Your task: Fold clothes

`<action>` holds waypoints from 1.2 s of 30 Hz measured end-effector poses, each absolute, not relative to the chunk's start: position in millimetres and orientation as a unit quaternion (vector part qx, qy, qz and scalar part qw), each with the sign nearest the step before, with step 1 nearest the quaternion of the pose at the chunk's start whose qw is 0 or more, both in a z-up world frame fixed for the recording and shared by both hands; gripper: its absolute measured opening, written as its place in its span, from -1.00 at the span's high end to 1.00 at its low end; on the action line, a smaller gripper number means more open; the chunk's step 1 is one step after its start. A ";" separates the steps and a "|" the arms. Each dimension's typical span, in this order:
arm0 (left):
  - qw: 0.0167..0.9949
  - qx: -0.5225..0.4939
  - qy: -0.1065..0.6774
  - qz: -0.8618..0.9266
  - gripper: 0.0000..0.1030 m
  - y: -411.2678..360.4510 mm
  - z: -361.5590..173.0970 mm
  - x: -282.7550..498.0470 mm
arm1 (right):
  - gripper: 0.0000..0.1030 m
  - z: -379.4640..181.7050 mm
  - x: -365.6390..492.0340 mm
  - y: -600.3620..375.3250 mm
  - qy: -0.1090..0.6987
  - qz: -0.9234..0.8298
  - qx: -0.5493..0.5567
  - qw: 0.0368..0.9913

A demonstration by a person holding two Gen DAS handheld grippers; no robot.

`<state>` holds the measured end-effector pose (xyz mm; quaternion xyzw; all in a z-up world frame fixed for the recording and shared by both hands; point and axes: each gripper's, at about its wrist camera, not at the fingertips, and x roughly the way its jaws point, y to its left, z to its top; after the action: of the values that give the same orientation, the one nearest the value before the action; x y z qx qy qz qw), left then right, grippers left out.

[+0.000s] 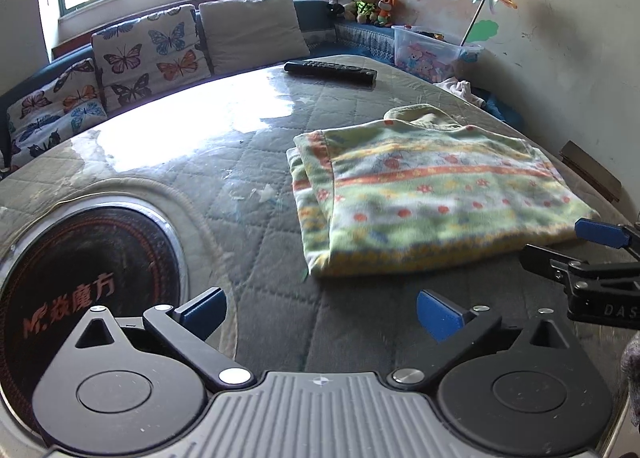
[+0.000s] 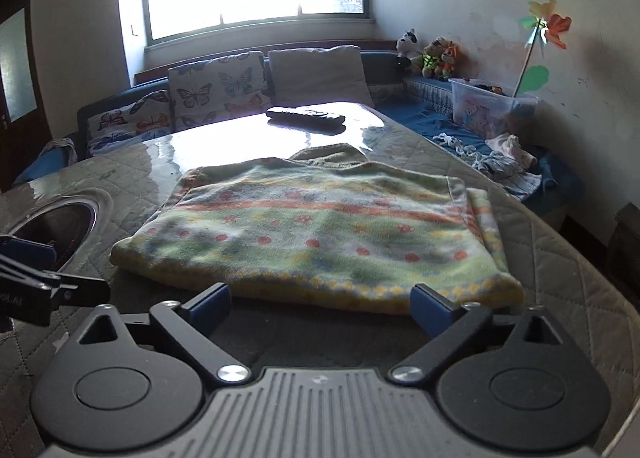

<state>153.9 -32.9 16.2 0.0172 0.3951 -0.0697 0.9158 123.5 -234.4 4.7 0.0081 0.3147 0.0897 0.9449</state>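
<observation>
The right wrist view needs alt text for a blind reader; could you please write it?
A folded green fleece garment with orange stripes lies flat on a grey quilted table, directly ahead of the open right hand-held gripper. A black remote control sits beyond it.

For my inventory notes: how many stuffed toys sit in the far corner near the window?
3, side by side on the bench corner: a black-and-white toy leftmost, a brown one in the middle, an orange one rightmost. Others may be hidden.

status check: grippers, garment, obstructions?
Left gripper open, empty. Right gripper open, empty, at sweater hem. Sweater folded, flat on table. Remote far side, not in the way.
</observation>
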 end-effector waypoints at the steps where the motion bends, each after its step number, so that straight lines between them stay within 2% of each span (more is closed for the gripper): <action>1: 0.916 0.018 0.394 -0.069 -1.00 -32.3 15.9 150.3 | -1.00 3.8 121.7 -233.5 0.316 0.089 0.010 0.944; 36: 0.929 0.036 0.364 -0.057 -1.00 -30.9 5.7 76.6 | -1.00 -3.6 75.5 -211.9 0.334 0.051 0.012 0.941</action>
<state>76.6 -30.9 5.7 0.0357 0.3642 -0.0567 0.9289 75.5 -211.9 -3.6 0.0115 0.3336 0.0515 0.9412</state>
